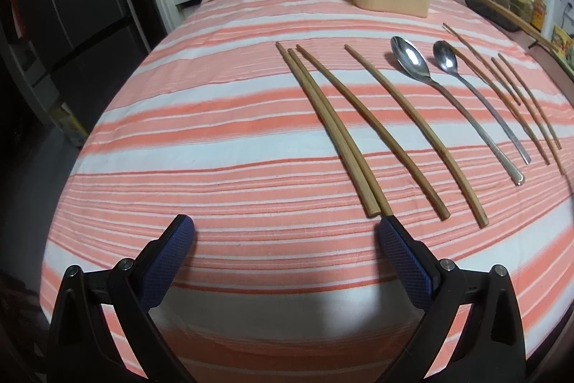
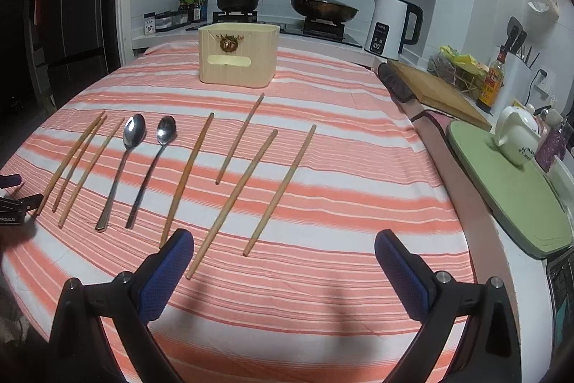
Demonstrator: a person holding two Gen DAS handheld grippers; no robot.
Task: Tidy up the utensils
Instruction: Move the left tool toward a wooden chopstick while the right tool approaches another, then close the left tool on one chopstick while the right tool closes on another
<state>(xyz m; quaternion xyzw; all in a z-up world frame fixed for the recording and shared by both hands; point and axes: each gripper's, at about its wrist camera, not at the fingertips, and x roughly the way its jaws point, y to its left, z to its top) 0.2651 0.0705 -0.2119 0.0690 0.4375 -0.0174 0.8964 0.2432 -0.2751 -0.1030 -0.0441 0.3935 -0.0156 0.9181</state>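
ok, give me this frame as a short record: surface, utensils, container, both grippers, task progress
surface: striped cloth over the table
chopsticks: eight wooden, loose on the cloth; four left of the spoons incl. leftmost pair, four right incl. rightmost chopstick
spoons: two metal, side by side, bowls toward the far side; larger spoon, smaller spoon
container: beige holder box, upright at the far end, apart from the utensils
left gripper: open, holding nothing, low near the leftmost pair's near ends
right gripper: open, holding nothing
progress: nothing grasped; holder interior hidden
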